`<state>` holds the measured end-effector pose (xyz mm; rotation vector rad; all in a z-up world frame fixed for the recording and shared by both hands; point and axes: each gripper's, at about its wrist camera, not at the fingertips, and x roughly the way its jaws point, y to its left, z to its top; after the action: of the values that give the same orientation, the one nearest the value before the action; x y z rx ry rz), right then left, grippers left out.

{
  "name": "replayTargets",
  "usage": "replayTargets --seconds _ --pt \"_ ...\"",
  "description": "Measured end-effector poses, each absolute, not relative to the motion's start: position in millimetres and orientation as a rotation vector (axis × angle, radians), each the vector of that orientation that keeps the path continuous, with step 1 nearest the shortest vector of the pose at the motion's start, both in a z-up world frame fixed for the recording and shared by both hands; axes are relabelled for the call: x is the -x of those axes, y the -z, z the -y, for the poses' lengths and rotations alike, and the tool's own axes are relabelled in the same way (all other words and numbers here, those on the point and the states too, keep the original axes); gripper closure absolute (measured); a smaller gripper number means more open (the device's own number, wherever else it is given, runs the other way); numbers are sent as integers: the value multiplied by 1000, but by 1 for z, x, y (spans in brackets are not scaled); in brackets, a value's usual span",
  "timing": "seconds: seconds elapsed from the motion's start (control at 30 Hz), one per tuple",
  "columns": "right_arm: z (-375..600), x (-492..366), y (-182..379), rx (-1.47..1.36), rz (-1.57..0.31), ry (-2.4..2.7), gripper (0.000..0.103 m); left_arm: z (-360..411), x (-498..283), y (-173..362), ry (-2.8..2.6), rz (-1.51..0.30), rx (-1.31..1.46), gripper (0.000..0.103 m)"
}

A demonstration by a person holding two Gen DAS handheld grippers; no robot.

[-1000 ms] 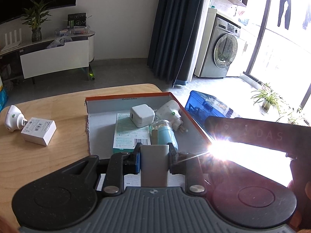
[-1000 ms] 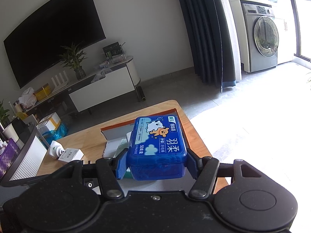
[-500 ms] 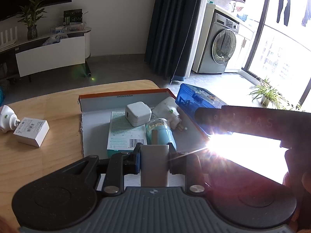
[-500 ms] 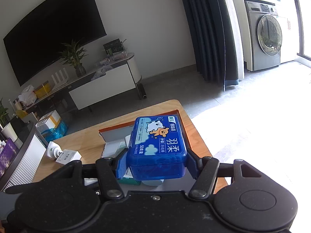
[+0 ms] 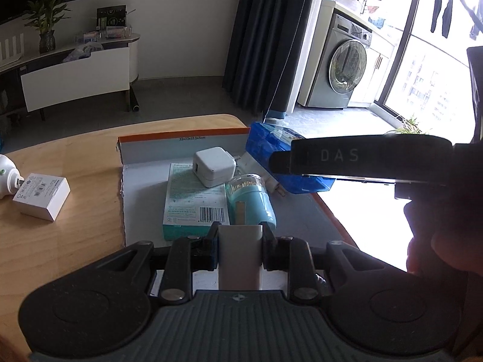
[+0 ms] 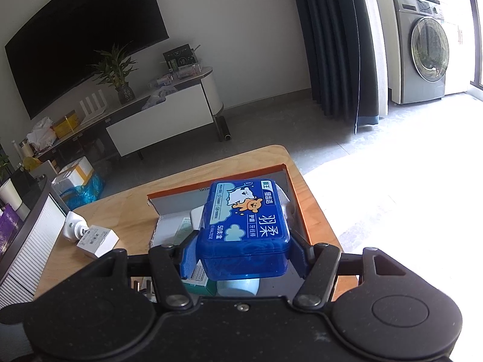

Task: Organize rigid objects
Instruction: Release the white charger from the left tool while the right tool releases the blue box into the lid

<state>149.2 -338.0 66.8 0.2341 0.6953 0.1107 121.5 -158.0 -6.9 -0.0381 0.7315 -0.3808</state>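
My left gripper [image 5: 240, 239] is shut on a white block [image 5: 240, 259] over the near end of an orange-rimmed cardboard tray [image 5: 181, 141]. In the tray lie a teal box [image 5: 193, 202], a white charger cube [image 5: 212, 166] and a light blue jar [image 5: 250, 202]. My right gripper [image 6: 243, 255] is shut on a blue plastic box [image 6: 246, 226] and holds it above the tray's far right part; the box also shows in the left wrist view [image 5: 271, 147], with the right gripper's body [image 5: 362, 160] in front of it.
A white box [image 5: 40, 193] and a white plug-in device [image 5: 6, 175] lie on the wooden table [image 5: 60, 241] left of the tray. A slatted white unit [image 6: 27, 259] stands at the table's left. A TV stand and washing machine are far behind.
The right gripper has carried the blue box leftward and inward over the tray's far right corner. The left gripper has stayed shut on the white block, shifting slightly.
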Motion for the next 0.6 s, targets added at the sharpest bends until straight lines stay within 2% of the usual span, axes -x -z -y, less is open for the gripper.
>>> replayTargets --seconds 0.17,0.4,0.47,0.6 --pt "331 -170 -57 -208 -748 -127 27 159 -122 8 387 -742 38 77" --pt "341 -147 -72 -227 -688 -114 26 164 -121 9 409 -749 44 77" --pt "345 -142 -76 -240 -680 -108 25 167 -120 8 428 -743 43 83" --pt "349 -135 -83 -247 -657 -93 25 174 -117 1 463 -718 26 83"
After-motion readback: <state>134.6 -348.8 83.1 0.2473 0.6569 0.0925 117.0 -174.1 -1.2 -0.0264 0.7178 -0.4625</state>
